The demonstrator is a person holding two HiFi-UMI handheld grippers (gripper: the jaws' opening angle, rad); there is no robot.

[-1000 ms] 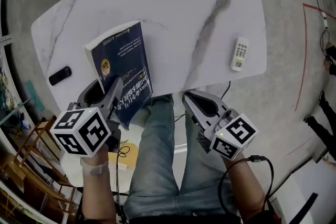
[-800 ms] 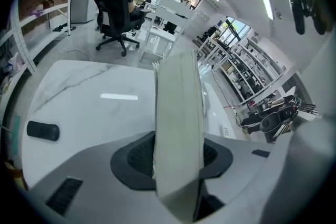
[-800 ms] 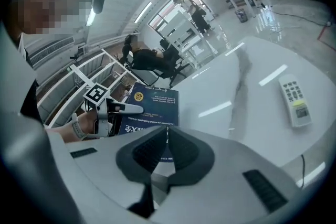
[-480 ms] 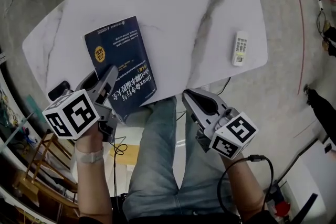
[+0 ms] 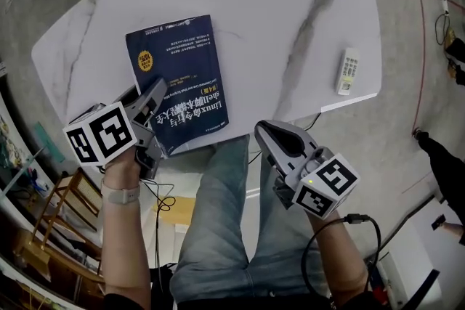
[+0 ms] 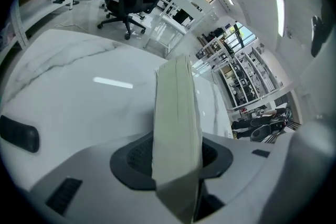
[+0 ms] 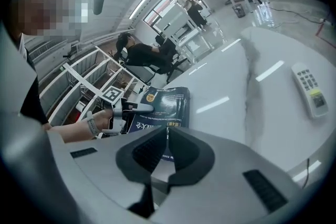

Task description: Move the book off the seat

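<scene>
A dark blue book [image 5: 178, 83] lies flat on the white marble table [image 5: 254, 3], its near edge sticking out over the table's front edge. My left gripper [image 5: 158, 94] is shut on the book's near left corner. In the left gripper view the pale page edge of the book [image 6: 176, 102] stands clamped between the two pads. My right gripper [image 5: 264, 134] hangs shut and empty just off the table's front edge, over a person's leg; from the right gripper view the book [image 7: 163, 102] shows beyond its tips. No seat is in view.
A white remote control [image 5: 350, 71] lies near the table's right edge. A small black object [image 6: 18, 134] rests on the table left of the book. Legs in jeans [image 5: 218, 221] are below the table's front edge. A wooden frame [image 5: 51, 207] stands at lower left.
The left gripper has carried the book farther onto the table and turned it, so it now lies flat and squarer to the edge. The right gripper has hardly moved.
</scene>
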